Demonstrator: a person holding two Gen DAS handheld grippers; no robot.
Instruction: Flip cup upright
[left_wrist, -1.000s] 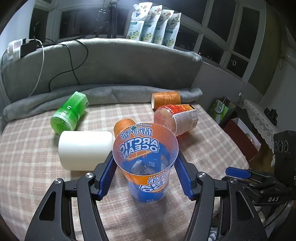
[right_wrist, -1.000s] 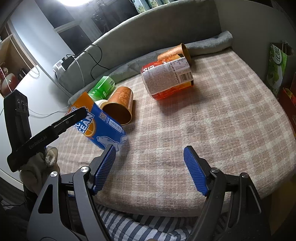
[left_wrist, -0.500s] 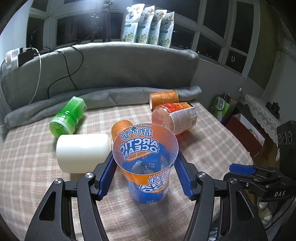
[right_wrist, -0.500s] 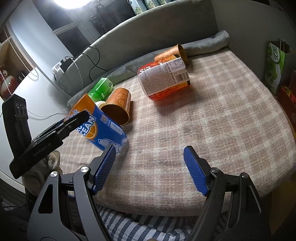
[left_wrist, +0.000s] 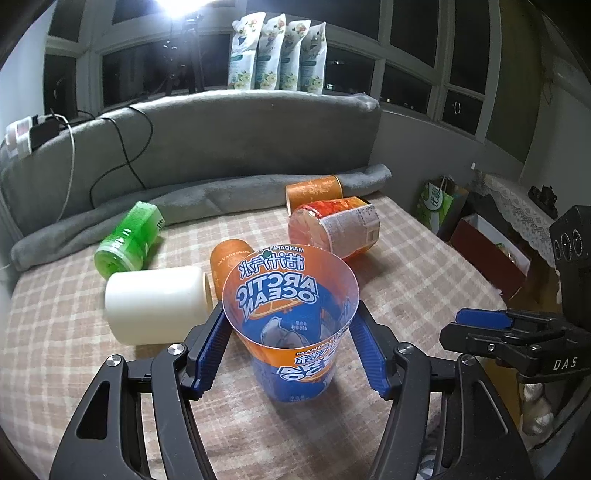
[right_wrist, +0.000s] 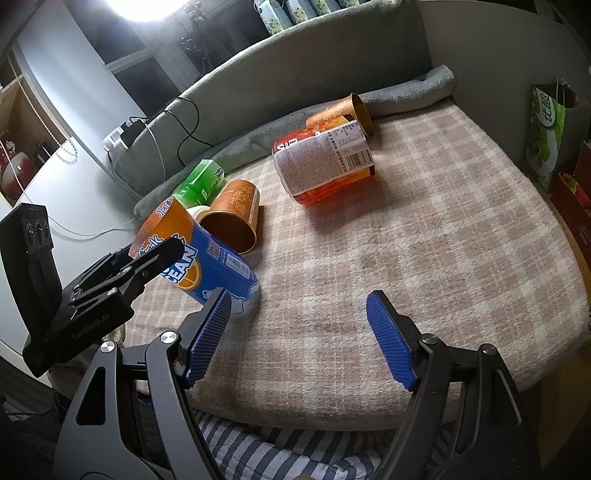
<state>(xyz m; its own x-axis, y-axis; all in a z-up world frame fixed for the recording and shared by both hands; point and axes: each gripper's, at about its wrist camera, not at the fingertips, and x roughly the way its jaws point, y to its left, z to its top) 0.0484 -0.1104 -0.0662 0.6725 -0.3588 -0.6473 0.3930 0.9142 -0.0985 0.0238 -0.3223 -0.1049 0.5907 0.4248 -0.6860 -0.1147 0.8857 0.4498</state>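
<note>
With its base touching the plaid bed near the front edge, the cup (left_wrist: 291, 325) leans mouth-up in the left gripper (left_wrist: 291, 350), jaws clenched on its sides: the setting-down step, I'd say. Next move calls for levelling it, then letting go gently. It's thin clear plastic, orange and blue print, so likely tippy. Right gripper (right_wrist: 299, 332) hovers released, holding nothing.

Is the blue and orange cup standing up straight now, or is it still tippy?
Still tippy. The blue and orange cup leans, bottom edge touching the blanket, mouth up, held by the left tool.
</note>
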